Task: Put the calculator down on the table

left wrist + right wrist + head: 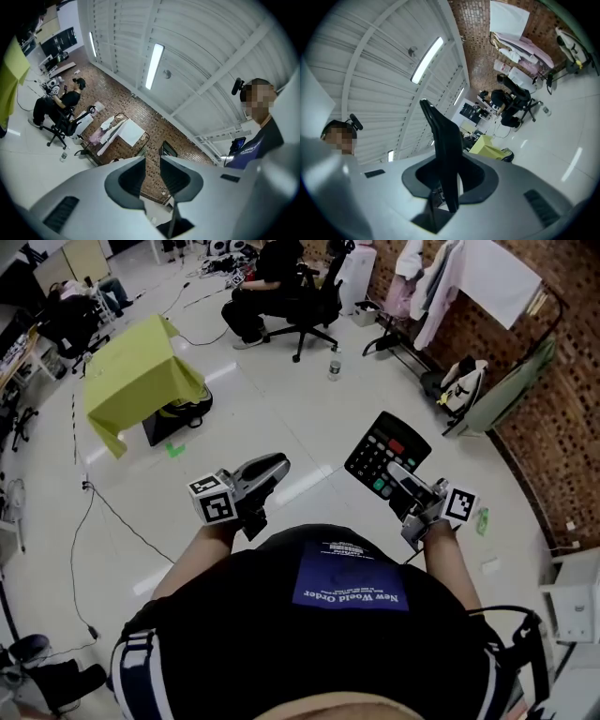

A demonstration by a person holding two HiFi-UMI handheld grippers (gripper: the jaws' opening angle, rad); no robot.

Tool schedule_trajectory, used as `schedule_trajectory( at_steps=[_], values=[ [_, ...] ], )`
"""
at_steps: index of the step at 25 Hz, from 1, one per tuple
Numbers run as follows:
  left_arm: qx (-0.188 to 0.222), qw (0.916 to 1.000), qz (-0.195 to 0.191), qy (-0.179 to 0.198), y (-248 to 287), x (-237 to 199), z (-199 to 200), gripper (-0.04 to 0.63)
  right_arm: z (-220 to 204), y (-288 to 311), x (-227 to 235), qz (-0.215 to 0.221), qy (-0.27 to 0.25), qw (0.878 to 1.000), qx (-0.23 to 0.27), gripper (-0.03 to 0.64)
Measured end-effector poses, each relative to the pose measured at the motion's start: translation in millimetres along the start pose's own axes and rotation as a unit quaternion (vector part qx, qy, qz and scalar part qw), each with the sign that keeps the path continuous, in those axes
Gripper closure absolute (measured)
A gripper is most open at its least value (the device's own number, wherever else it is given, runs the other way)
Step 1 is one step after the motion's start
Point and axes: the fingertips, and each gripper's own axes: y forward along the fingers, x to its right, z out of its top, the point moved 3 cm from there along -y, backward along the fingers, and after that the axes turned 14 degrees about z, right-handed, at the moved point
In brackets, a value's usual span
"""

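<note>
Right gripper clamps the calculator, keys up, long axis pointing away up-left.

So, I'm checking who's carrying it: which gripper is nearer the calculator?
Right. The right gripper is shut on the calculator, which sits between its jaws. The left gripper is apart from it, off to its left, with nothing between its jaws.
</note>
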Motion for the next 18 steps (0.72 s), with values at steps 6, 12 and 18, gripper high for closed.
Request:
schedule_trajectory(
  at_steps=[6,12,18],
  values=[
    [-0.025,0.9994,-0.023,0.001,50,-66,59,0.492,52,44,48,-0.023,-0.004,0.999,0.027,0.545],
    [-0.045,0.9988,-0.018,-0.002,126,-79,91,0.492,122,38,86,-0.027,0.01,0.998,0.047,0.546],
    [-0.036,0.9992,-0.004,0.019,158,-102,58,0.492,128,4,140,-0.013,0.017,0.999,0.037,0.545]
  ],
)
